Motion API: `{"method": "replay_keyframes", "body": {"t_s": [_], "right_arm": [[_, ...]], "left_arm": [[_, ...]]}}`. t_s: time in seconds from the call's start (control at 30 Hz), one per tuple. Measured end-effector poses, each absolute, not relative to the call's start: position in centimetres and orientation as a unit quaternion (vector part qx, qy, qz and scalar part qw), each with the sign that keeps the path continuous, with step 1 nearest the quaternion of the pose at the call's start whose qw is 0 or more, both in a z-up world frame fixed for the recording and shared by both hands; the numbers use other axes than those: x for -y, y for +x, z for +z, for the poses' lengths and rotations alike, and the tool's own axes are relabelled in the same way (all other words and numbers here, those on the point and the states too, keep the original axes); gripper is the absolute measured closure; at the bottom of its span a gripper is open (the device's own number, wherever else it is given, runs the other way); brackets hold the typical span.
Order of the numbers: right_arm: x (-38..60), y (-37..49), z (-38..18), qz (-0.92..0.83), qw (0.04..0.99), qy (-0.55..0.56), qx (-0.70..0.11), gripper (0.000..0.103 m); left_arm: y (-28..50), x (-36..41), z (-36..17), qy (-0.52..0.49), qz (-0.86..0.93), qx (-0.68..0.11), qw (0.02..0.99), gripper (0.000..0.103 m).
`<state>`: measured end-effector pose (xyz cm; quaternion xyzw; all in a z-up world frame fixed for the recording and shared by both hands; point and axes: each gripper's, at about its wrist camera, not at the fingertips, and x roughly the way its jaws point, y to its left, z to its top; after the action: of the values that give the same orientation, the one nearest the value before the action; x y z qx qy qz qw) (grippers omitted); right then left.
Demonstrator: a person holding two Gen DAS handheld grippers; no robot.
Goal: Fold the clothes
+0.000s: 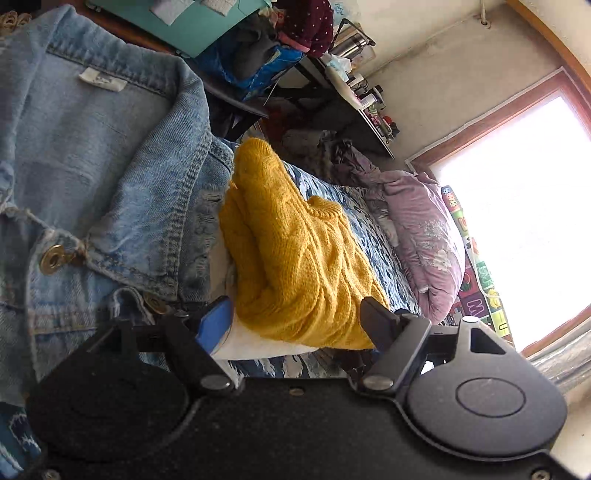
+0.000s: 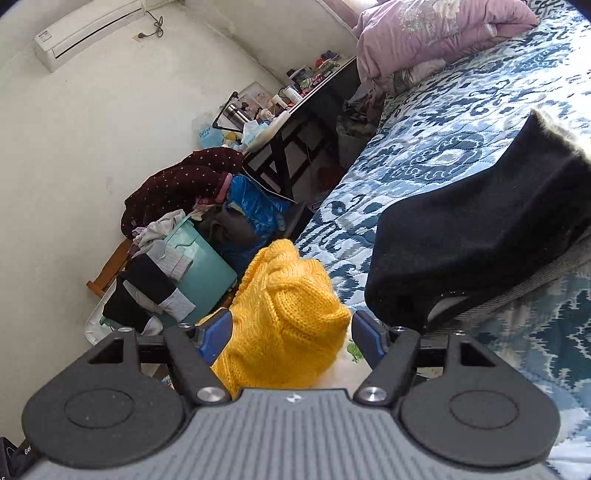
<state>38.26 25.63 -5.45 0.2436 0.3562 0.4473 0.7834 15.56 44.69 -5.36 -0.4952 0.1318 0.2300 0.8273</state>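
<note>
A folded yellow knitted sweater (image 1: 295, 258) lies on a white cloth (image 1: 266, 347) on the blue patterned bed (image 1: 373, 236). A light denim jacket (image 1: 92, 166) lies beside it on the left. My left gripper (image 1: 297, 319) stands open, its fingers wide apart around the sweater's near end. In the right wrist view the same yellow sweater (image 2: 284, 317) bulges between the fingers of my right gripper (image 2: 291, 336), also open. It touches the left blue pad (image 2: 218, 332) and leaves a small gap at the right pad.
A black garment (image 2: 480, 229) lies on the bed (image 2: 424, 129) to the right. A lilac quilt (image 2: 424, 33) is heaped at the far end. Beside the bed stand a teal bin (image 2: 199, 266) piled with clothes, a blue bag (image 2: 255, 206) and a cluttered dark table (image 2: 295, 107).
</note>
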Motion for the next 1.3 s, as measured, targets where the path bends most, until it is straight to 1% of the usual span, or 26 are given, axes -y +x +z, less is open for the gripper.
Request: {"method": "replay_keyframes", "body": {"t_s": [0.13,0.17,0.2,0.27,0.33,0.37,0.47,0.57,0.67,0.73,0.9,1.03,1.23,1.3], "right_arm": [[-19.8,33.7,-4.6,0.441,0.799,0.199,-0.356,0.019],[-18.0,32.4,-4.5,0.433,0.805,0.188,-0.36,0.017],[-16.1,31.0,-4.4,0.422,0.813,0.179,-0.36,0.016],[-12.3,28.1,-4.4,0.4,0.828,0.16,-0.359,0.006],[-8.7,25.8,-4.4,0.377,0.84,0.145,-0.361,0.002],[-6.5,24.4,-4.5,0.356,0.847,0.137,-0.37,0.001],[-1.1,21.1,-4.3,0.295,0.87,0.122,-0.377,0.001],[3.6,17.7,-3.8,0.228,0.895,0.093,-0.371,0.0],[7.7,15.1,-3.4,0.178,0.905,0.079,-0.379,0.0],[10.4,13.5,-3.2,0.142,0.908,0.076,-0.386,0.0],[15.6,9.5,-2.6,0.088,0.918,0.092,-0.377,0.0],[17.3,7.4,-2.3,0.07,0.925,0.088,-0.363,0.0],[18.4,5.4,-1.4,0.075,0.929,0.086,-0.352,0.0],[18.5,4.9,-0.8,0.078,0.93,0.084,-0.349,0.0]], "left_arm": [[13.0,-41.0,-5.6,-0.479,0.212,-0.155,0.838,0.026],[12.5,-40.1,-5.7,-0.475,0.206,-0.164,0.84,0.026],[11.9,-39.0,-5.8,-0.469,0.202,-0.177,0.841,0.024],[10.9,-36.4,-6.0,-0.45,0.187,-0.205,0.849,0.018],[9.7,-33.4,-6.6,-0.437,0.161,-0.231,0.854,0.011],[9.6,-31.6,-6.9,-0.428,0.141,-0.253,0.856,0.01],[8.9,-26.5,-7.4,-0.404,0.093,-0.301,0.859,0.0],[8.3,-20.8,-6.7,-0.322,0.058,-0.32,0.889,0.0],[8.2,-15.4,-5.1,-0.216,0.051,-0.332,0.917,0.0],[8.0,-12.4,-4.0,-0.164,0.034,-0.331,0.929,0.0],[6.3,-6.9,-2.1,-0.089,-0.001,-0.3,0.95,0.0],[4.5,-4.4,-1.7,-0.064,-0.001,-0.306,0.95,0.0],[2.5,-3.0,-0.8,-0.053,0.005,-0.318,0.947,0.0],[2.0,-3.1,-0.2,-0.059,0.017,-0.31,0.949,0.0]]}}
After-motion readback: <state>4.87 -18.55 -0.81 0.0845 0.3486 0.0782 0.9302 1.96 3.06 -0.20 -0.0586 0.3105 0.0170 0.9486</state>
